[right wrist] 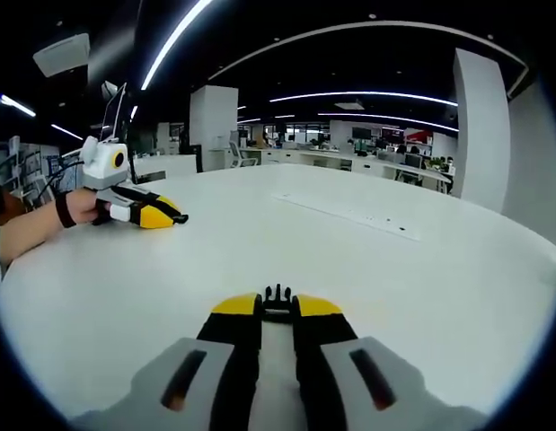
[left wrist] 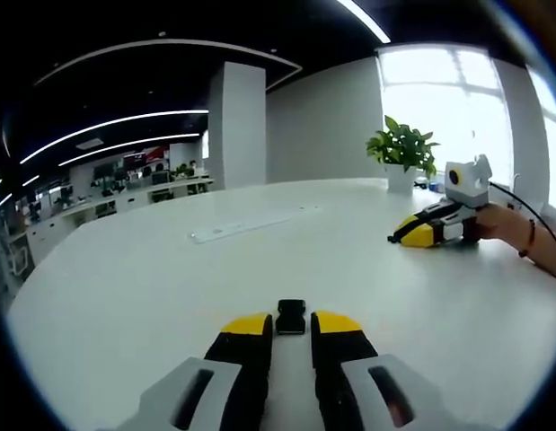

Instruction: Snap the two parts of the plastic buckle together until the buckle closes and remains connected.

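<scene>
- In the left gripper view, the left gripper rests low on the white surface, its 2 yellow-tipped fingers pinching a black buckle socket that juts forward between the tips.
- In the right gripper view, the right gripper also lies on the surface, its fingers closed on the black pronged buckle part, whose prongs poke out just past the tips.
- The 2 buckle halves are well apart, each held by its own gripper and not joined.
- Seen from the left gripper, the right gripper sits far off to the right on the surface, gripped by a person's hand with a band at the wrist.
- Seen from the right gripper, the left gripper lies far off to the left, held by a hand.
- A potted plant stands at the surface's far edge, beyond the right gripper.
- A long flat strip is set into the surface beyond the socket.
</scene>
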Available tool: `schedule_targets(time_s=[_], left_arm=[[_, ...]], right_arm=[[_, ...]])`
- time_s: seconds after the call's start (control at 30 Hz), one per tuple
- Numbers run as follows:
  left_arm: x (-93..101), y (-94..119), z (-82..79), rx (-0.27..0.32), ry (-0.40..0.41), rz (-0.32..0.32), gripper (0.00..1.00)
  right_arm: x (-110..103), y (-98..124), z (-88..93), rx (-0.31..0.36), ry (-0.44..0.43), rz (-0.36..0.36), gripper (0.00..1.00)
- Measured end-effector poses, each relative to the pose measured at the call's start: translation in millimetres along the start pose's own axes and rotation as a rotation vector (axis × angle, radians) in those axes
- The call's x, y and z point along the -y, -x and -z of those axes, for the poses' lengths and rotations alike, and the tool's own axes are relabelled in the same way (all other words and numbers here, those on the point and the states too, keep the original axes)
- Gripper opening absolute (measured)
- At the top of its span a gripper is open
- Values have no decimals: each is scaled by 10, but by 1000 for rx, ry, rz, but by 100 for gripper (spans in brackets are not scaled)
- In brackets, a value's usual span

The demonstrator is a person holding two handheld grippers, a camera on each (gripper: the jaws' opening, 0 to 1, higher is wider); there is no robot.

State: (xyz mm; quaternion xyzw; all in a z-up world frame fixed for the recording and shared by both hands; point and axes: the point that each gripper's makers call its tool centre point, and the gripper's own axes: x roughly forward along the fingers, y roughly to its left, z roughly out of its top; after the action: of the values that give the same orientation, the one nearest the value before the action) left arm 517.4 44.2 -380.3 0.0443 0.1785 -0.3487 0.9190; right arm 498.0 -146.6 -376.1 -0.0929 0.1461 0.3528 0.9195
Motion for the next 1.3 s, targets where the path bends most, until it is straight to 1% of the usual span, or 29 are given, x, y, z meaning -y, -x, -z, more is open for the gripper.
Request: schedule_targets(time_s=[0.13, 0.5, 0.63, 0.7, 0.8, 0.9, 1.1, 1.17, 1.23, 1.3], left_arm=[[7, 1, 2, 0, -3, 2, 12], [24, 13, 10, 2, -11, -1, 12], [35, 20, 11, 4, -47, -11, 12], [13, 19, 4, 3, -54, -13, 12], [-1, 16, 2, 2, -39, -10, 12], [0, 14, 4, -2, -30, -12, 12], [-34, 28, 0, -16, -62, -43, 11], [-49, 37, 1, -24, -52, -50, 11], [-85, 31, -8, -28, -54, -53, 11], [-123, 31, -15, -31, -47, -61, 11]], right_arm=[[0, -2, 0, 0, -4, 4, 13], [24, -17, -6, -7, -6, 9, 13], [37, -28, -12, -27, -11, 21, 13], [92, -23, -23, -34, -20, 38, 13], [109, -21, -31, -37, 0, 48, 13], [153, -46, -41, -43, -5, 64, 12], [250, -66, -68, -50, 28, 104, 12], [286, -66, -65, -59, 9, 114, 12], [309, -63, -74, -66, 7, 122, 12], [319, -58, -108, -56, -26, 129, 12]])
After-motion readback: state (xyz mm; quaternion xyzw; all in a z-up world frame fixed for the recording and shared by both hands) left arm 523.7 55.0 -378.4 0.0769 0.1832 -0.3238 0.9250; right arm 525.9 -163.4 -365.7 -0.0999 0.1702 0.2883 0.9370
